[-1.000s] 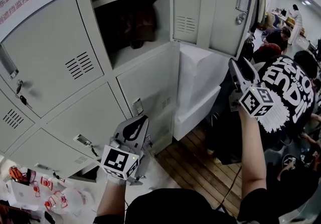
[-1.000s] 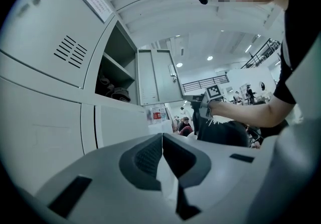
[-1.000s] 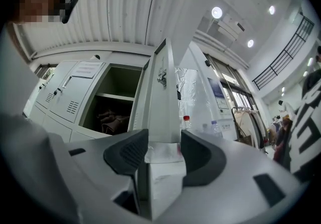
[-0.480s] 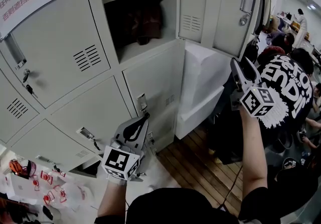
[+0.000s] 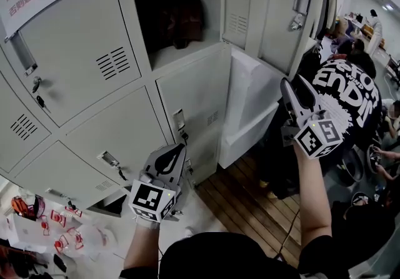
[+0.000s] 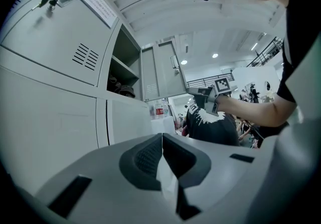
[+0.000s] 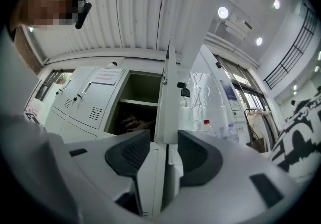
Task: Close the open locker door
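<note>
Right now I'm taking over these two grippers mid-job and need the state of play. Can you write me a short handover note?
Left gripper: shut and empty, low in front of the lower lockers.
Right gripper: raised, jaws apart and just been closing. The edge of the open locker door lines up with the gap between them, but the pads are not pressing on it.
Door: swung out to the right of its compartment, which holds a dark bundle.
Done: nothing closed yet.
Left: swing the door onto its compartment until it sits shut.
</note>
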Demonstrator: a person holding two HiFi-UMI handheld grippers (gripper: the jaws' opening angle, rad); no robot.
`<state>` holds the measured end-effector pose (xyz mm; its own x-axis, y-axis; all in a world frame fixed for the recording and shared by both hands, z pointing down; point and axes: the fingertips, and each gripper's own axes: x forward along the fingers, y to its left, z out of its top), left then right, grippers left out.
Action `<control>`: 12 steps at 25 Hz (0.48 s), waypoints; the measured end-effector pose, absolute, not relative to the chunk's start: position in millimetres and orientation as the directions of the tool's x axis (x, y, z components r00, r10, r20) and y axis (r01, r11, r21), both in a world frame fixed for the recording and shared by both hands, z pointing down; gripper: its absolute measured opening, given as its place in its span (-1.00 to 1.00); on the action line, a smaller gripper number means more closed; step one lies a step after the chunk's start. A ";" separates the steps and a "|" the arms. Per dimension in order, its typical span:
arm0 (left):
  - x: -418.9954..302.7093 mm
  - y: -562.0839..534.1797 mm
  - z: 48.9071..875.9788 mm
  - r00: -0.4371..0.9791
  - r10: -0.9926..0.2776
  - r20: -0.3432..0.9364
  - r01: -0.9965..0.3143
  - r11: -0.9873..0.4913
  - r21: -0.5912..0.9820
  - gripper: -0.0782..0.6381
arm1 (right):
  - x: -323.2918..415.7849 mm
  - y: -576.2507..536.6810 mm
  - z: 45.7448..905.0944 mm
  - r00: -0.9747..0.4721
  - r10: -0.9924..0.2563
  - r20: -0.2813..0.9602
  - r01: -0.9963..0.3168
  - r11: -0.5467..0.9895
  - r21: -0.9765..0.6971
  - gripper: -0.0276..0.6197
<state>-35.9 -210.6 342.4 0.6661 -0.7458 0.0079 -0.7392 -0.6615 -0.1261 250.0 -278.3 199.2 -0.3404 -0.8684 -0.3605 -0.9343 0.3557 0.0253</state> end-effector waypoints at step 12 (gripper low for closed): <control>-62.8 -204.4 342.3 0.646 -0.764 -0.005 -0.759 -0.641 -0.118 -0.72 | 161.9 -251.6 196.4 -0.496 -0.790 -0.360 -0.858 0.509 0.067 -0.43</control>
<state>-62.8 -204.4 342.3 0.6456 -0.7636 -0.0046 -0.7586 -0.6407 -0.1182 161.9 -251.6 196.4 -0.4963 -0.7901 -0.3597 -0.8584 0.5086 0.0672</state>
